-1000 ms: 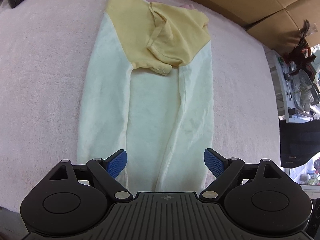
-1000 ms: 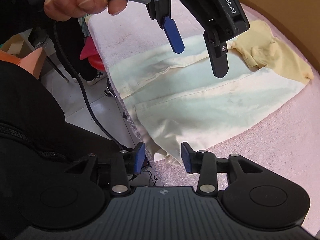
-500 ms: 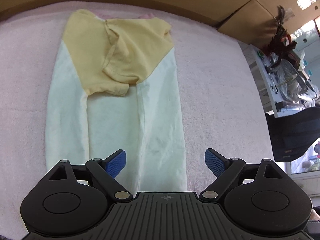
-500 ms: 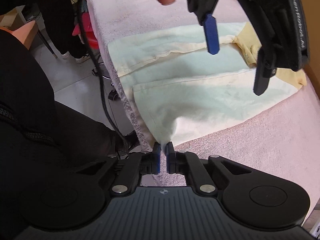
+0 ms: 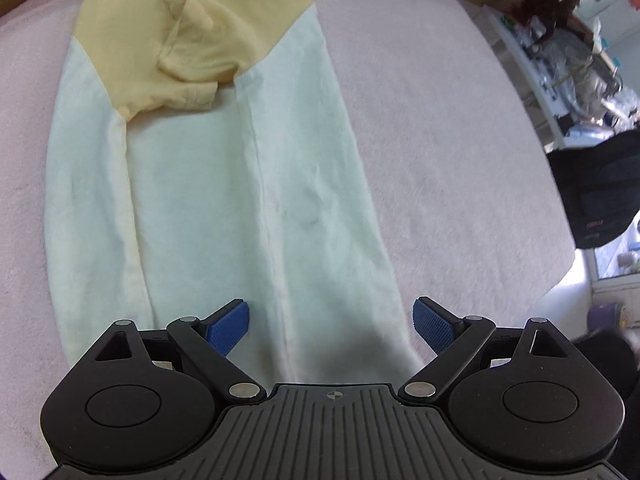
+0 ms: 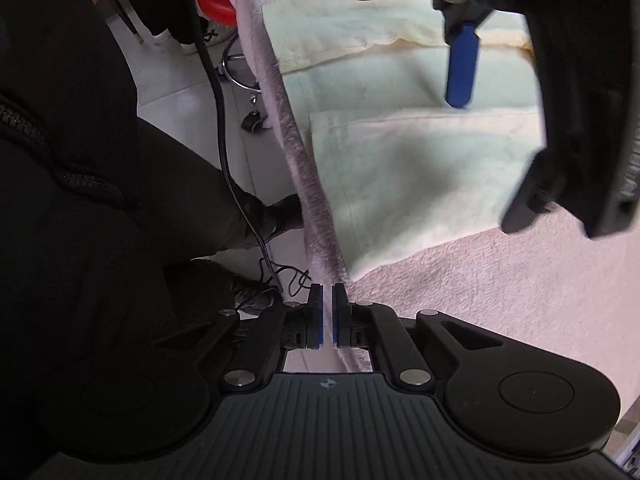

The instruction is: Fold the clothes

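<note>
A pale garment [image 5: 240, 184] with a yellow upper part [image 5: 192, 28] lies flat along the pink towel-covered table [image 5: 440, 160]. My left gripper [image 5: 331, 322] is open and hovers over the near hem, with its blue pads [image 5: 228, 322] on either side of the right half of the hem. In the right wrist view the same garment [image 6: 420, 168] reaches the table's edge. My right gripper [image 6: 327, 312] is shut at that edge, and the hem corner [image 6: 356, 272] lies just beyond its tips. No cloth shows between the pads. The left gripper's blue pad [image 6: 462, 68] hangs above the cloth.
A person in dark clothing [image 6: 80, 160] stands close at the table's edge [image 6: 304, 184]. A black cable [image 6: 224, 160], a shoe and a red stool [image 6: 218, 4] with castors are on the floor below. A cluttered shelf [image 5: 560, 60] and a dark bag [image 5: 600, 188] stand to the right.
My right gripper went from open to shut at the hem corner, and the corner now lies just past its tips. My left gripper dropped closer to the hem and stayed open.
</note>
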Available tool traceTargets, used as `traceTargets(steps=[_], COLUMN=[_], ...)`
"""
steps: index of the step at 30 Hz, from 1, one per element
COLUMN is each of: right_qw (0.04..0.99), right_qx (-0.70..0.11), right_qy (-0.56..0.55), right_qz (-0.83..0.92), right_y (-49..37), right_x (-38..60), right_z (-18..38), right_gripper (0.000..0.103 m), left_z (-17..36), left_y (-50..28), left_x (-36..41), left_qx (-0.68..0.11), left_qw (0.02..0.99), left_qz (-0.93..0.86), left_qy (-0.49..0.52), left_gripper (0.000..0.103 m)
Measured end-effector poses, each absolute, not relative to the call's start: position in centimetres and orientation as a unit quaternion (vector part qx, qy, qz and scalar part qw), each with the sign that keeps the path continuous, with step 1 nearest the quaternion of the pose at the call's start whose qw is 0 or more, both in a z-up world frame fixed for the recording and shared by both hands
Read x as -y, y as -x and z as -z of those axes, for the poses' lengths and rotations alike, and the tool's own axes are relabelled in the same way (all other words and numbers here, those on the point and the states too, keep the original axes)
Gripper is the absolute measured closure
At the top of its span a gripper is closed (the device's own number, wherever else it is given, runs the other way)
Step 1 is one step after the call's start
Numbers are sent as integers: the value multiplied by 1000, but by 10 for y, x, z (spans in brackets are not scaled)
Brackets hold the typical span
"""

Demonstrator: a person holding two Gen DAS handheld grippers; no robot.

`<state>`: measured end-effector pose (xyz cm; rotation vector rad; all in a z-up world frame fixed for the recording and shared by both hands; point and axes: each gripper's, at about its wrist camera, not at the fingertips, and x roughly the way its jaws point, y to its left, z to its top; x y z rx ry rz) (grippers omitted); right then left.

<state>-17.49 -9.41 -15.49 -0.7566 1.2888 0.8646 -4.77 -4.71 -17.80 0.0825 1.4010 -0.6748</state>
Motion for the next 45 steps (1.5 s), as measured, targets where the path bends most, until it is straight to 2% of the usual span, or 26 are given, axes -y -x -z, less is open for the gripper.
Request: traceTargets(steps=[7, 12, 16, 17, 18, 28, 37, 45], right_qw=[674, 770, 819, 823, 827, 835, 811, 811], right_qx=[-598, -551, -509, -504, -498, -472, -463, -469], right_qy=[218, 137, 67, 72, 84, 104, 160, 188], right_qz=[-375, -293, -257, -252, -247, -263, -321, -295], right_y=[117, 52, -1, -11, -18, -82, -69, -70], right_x=[155, 191, 193, 186, 180, 131, 92, 83], right_z=[100, 72, 78, 83, 88, 117, 132, 150], right_gripper=[97, 95, 90, 90, 90, 90, 90, 90], left_z=[158, 135, 170, 180, 180, 177, 186, 187], left_y=[89, 94, 95, 97, 102, 114, 102, 103], left_x=[30, 39, 68, 69, 69, 64, 58, 65], left_qx=[-578, -530, -567, -582, -579, -587, -595, -596], left_qw=[731, 740, 715, 704, 702, 688, 688, 688], left_qz=[348, 407, 394, 389, 395, 411, 407, 404], left_qy=[-105, -78, -112, -122, -124, -113, -87, -94], left_gripper=[7, 5, 5, 5, 0, 0, 0, 0])
